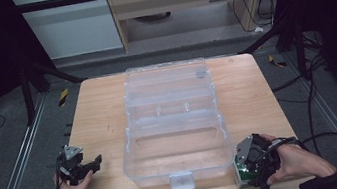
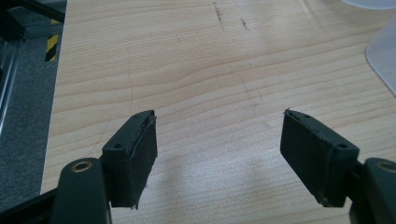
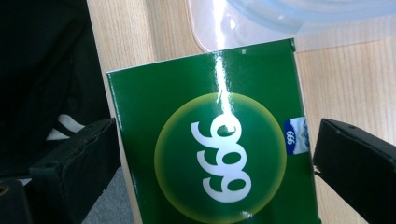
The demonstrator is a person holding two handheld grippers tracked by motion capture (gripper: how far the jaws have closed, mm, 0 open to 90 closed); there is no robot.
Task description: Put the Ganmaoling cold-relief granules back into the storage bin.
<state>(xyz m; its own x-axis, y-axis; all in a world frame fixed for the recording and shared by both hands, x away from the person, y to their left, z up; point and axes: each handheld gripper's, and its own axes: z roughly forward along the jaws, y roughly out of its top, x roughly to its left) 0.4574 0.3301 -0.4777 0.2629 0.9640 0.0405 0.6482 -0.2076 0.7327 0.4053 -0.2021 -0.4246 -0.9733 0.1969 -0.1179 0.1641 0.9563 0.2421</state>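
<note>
A wooden table (image 1: 103,114) carries a clear plastic box (image 1: 175,139) with its lid (image 1: 167,82) thrown open, hinged away from the person. The box sits between the 2 grippers, and a small latch tab (image 1: 181,181) hangs at its near wall.

The left gripper (image 1: 96,162) rests in the person's left hand (image 1: 71,187) near the table's near left corner, well apart from the box, which lies off to its right. In the left gripper view its 2 black jaws stand spread wide over bare wood, with nothing between the pads (image 2: 140,158); a rounded corner of the clear box (image 2: 383,51) shows ahead and to the right of the jaws.

The right gripper (image 1: 243,172) is held in the person's right hand (image 1: 295,161) just beside the box's near right corner. In the right gripper view a green carton (image 3: 215,140), printed with a white "999" inside a yellow-rimmed circle, stands between the 2 jaws. The left jaw lies against or very close to the carton's edge, while the right jaw shows a narrow gap from the other edge, so the jaws are spread around the carton rather than squeezing it. Beyond the carton's far edge lies the clear box's rounded rim (image 3: 289,14), just ahead of the jaws. In the high view the carton (image 1: 240,170) shows as a pale and green sliver at the gripper's front.
</note>
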